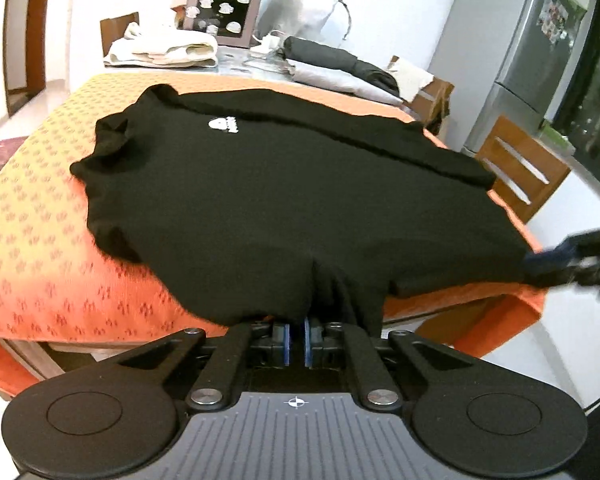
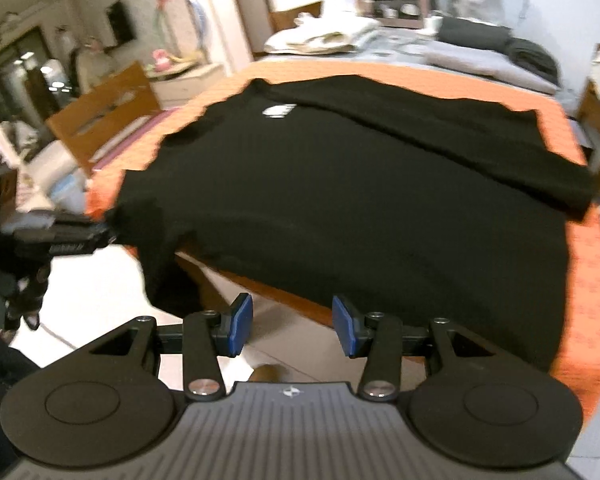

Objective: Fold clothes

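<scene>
The left gripper (image 1: 296, 338) is pinching the near hem of the black shirt (image 1: 284, 184), its blue pads drawn together with the cloth bunching into a ridge just ahead of them, so the fabric is rising off the orange-covered table (image 1: 40, 208) right at the tool. From this tool the shirt is lying straight ahead and spreading away, its long axis running from the clamped hem out to the collar end, where the small white logo (image 1: 224, 124) is sitting far forward and slightly left. The right gripper (image 2: 292, 330) is hovering with its jaws standing apart and nothing between them; the pads (image 2: 242, 322) are showing bare floor behind. The hem is lying just ahead of and above this tool's open fingers, near but not yet between them, with the cloth draping over the table edge. In the right wrist view the left tool is appearing off to the left, at the hem's other corner, where the fabric is hanging down. I judge that the fold is turning on this: one hem corner is already gripped, the other is still free, and the right tool is the nearer one to it, needing to go forward onto the edge before both can carry the hem away toward the collar.
</scene>
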`<state>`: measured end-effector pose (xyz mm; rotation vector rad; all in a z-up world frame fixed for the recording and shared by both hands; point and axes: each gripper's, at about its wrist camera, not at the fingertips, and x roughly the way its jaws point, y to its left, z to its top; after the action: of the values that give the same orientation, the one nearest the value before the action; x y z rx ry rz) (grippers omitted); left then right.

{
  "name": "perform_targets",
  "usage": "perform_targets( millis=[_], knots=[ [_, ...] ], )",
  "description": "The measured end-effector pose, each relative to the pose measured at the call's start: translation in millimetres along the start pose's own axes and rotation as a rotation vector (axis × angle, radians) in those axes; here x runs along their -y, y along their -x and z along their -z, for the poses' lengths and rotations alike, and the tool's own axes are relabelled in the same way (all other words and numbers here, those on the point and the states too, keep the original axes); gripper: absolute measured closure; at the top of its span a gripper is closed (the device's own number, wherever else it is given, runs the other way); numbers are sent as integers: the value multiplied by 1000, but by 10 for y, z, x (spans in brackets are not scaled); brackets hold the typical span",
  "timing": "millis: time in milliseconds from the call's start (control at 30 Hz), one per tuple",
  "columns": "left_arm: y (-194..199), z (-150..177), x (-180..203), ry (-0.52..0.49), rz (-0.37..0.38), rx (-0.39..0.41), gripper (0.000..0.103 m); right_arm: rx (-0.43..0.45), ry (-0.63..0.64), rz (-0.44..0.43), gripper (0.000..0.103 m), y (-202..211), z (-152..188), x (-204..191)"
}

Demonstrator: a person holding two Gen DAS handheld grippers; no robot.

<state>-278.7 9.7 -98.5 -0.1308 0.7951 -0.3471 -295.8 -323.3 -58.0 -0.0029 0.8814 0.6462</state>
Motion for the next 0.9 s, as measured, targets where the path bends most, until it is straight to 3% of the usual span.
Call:
perform_targets(
  millis=[300,500,667,900],
  knots=[
    [131,-322,-138,54,104,-53,94,-7,-49,-134,48,-496,235,-601],
    [126,-416,-226,7,165,-98,94,43,25,-92,38,-990,415,-908],
    [124,-459,-274,-20,220,-118,94,97,177,4,38,-1421,510,-1111],
    [122,-521,-343,-95,272,-118,94,127,220,12,38,-1970,710,-1247]
  ],
)
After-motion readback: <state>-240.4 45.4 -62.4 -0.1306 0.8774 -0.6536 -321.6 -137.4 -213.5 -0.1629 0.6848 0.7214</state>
